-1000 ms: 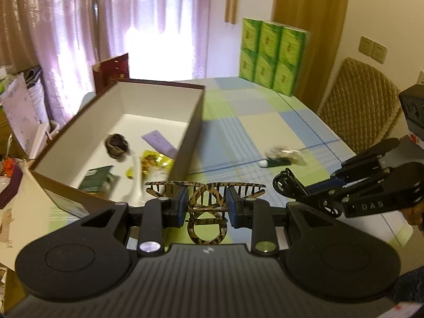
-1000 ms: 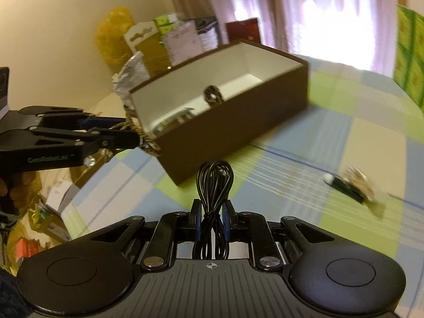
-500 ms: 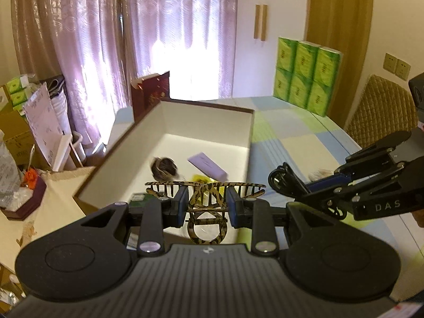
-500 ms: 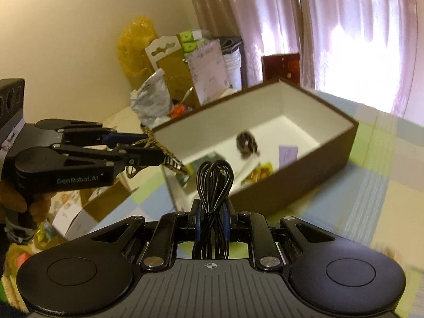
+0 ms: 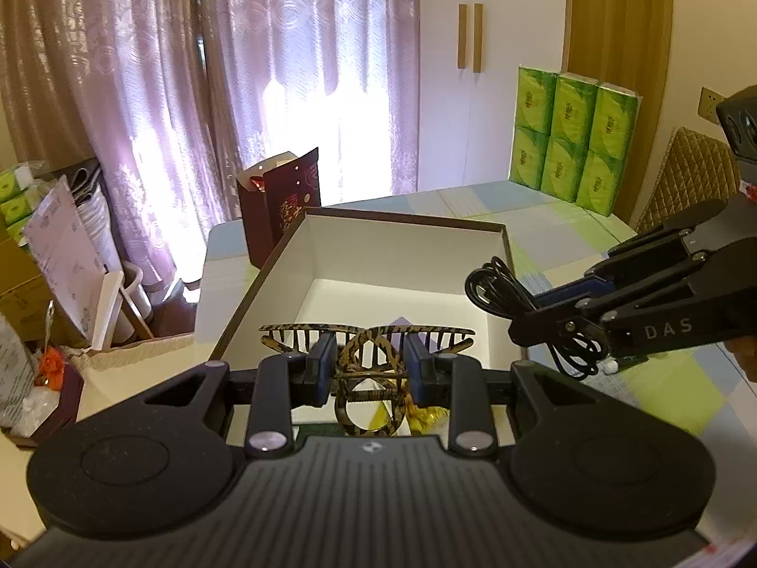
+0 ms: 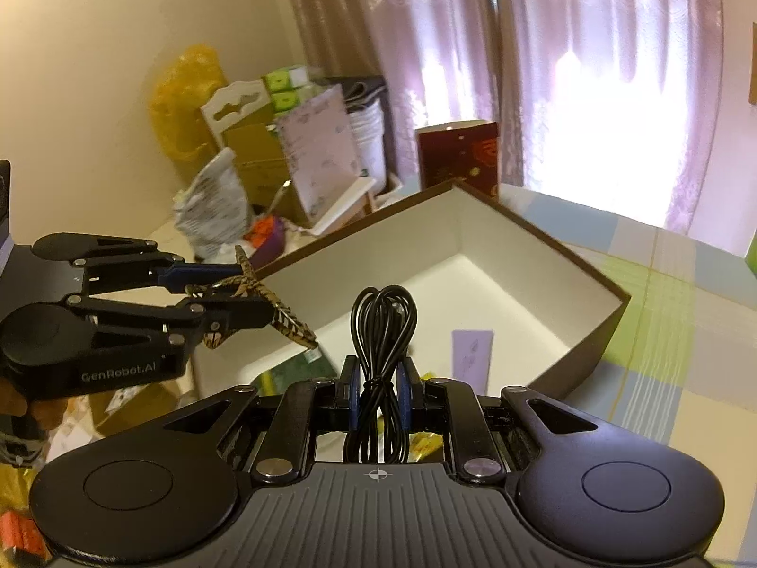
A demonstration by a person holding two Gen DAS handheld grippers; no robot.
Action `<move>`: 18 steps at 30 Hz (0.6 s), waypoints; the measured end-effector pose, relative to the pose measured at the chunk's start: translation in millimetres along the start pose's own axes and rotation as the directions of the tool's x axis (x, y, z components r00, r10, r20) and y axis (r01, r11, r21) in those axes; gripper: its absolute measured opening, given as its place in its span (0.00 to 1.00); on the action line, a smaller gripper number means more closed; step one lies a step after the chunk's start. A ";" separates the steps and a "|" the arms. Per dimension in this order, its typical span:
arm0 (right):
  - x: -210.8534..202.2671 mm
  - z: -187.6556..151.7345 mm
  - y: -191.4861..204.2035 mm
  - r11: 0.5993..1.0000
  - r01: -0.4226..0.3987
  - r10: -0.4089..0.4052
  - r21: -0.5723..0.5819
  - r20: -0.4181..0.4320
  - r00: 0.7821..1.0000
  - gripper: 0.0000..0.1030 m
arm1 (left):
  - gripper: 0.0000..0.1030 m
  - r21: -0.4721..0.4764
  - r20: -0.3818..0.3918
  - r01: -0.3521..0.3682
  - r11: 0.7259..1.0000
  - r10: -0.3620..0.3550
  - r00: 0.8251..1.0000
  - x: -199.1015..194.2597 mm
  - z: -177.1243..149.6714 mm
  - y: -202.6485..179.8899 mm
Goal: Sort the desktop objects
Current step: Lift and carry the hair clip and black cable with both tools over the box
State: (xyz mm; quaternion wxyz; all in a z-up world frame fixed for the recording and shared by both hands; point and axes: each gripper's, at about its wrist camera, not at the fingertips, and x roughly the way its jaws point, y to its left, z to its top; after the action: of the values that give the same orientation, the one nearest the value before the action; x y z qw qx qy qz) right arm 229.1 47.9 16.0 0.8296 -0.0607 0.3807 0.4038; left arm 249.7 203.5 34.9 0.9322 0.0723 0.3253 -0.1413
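Note:
My left gripper (image 5: 368,363) is shut on a tortoiseshell hair claw clip (image 5: 366,350), held over the near end of the open brown box (image 5: 402,220) with a white inside. My right gripper (image 6: 377,374) is shut on a bundled black cable (image 6: 383,326), also above the box (image 6: 544,236). In the left wrist view the right gripper (image 5: 544,317) comes in from the right with the cable (image 5: 492,288) over the box's right wall. In the right wrist view the left gripper (image 6: 236,298) holds the clip (image 6: 279,315) at the left. A purple card (image 6: 470,355) lies in the box.
A dark red gift bag (image 5: 284,208) stands behind the box. Green tissue packs (image 5: 572,142) are stacked at the table's far right, beside a woven chair (image 5: 686,180). Cardboard boxes, papers and bags (image 6: 265,175) clutter the floor left of the table. The checked tablecloth (image 6: 686,331) extends to the right.
Both grippers have risen and moved over the box, carrying the clip and the cable. The box now sits directly under and ahead of them; the table to its right has left view.

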 end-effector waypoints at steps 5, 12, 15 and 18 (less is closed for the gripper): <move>21.7 21.9 -20.4 0.999 0.032 -0.032 0.016 -0.006 0.999 0.13 | 0.25 0.046 -0.023 0.025 0.999 -0.024 0.999 36.8 16.3 6.5; 58.8 42.5 -53.5 0.996 0.090 -0.089 0.004 -0.063 0.994 0.13 | 0.25 0.092 -0.053 0.048 0.995 -0.044 0.998 90.9 33.3 9.0; 73.1 45.0 -65.8 0.995 0.105 -0.104 0.004 -0.098 0.990 0.13 | 0.25 0.086 -0.086 0.062 0.994 -0.054 0.995 114.7 36.4 11.3; 86.2 45.7 -75.0 0.993 0.115 -0.114 -0.005 -0.131 0.985 0.13 | 0.25 0.098 -0.120 0.073 0.992 -0.061 0.991 135.7 37.0 12.5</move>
State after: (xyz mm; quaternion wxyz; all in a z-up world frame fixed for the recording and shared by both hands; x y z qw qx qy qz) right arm 342.5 70.4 -26.2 0.8248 -0.1079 0.4306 0.3502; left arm 376.8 177.6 -20.8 0.9014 0.1172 0.3738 -0.1846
